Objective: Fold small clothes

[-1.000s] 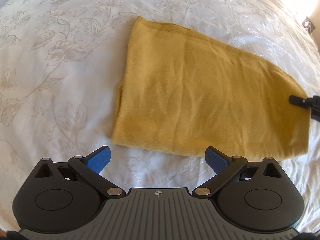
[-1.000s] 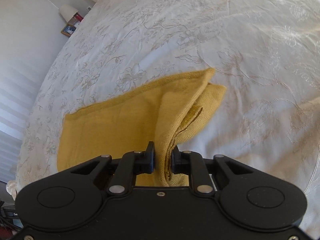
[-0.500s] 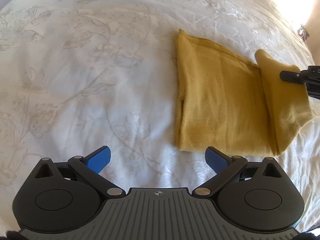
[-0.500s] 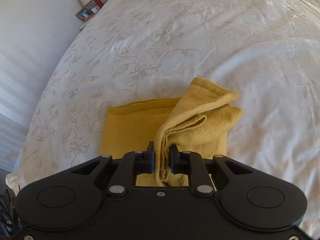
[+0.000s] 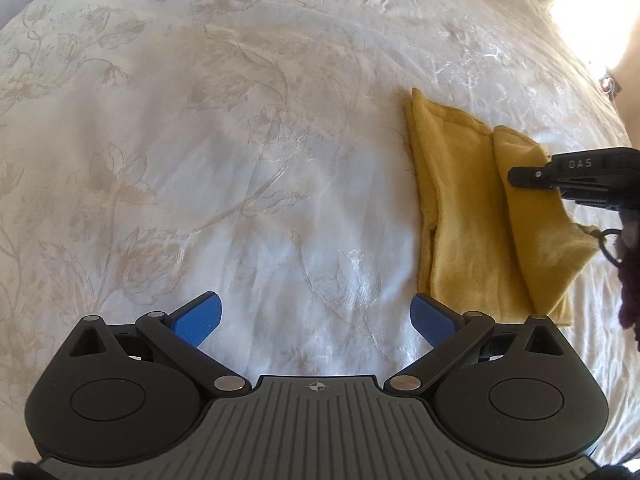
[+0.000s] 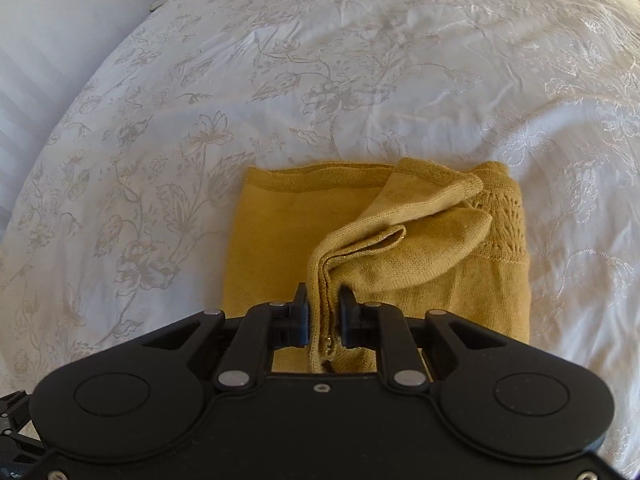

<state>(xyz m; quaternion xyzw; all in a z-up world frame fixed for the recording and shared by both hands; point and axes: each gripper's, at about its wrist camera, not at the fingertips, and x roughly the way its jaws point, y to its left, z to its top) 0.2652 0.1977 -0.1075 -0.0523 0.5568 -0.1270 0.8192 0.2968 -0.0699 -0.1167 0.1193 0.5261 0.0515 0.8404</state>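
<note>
Mustard knit top [image 6: 288,248], some small yellow garment anyway, is lying on the white embroidered bedspread [image 6: 360,60] and it's already partly folded. The right gripper [image 6: 323,312] has its jaws pinched narrow on a bunched edge of the fabric, so that end is lifted and draped back over the flat part.

What matters for the next move, as far as I can judge: seen from the right gripper, the flat body of the garment runs straight ahead and a bit to the left of the jaws. The far hem sits square across the view, and the held flap hangs over to the right, above the lacy patterned bit. So the fold should travel forward along that axis, and the flap would need to come down with its edge lined up on that far hem.

The left gripper [image 5: 316,320] is wide open, blue pads [image 5: 198,316] spread and nothing between them, just bare bedspread in front. From there the garment [image 5: 460,216] is off to the right and ahead, clearly apart from the jaws, with its long side running away from the camera. So the right hand is the one on the job, the left is only parked nearby.

I'd watch that loose flap, it looks floppy and could land crooked.
</note>
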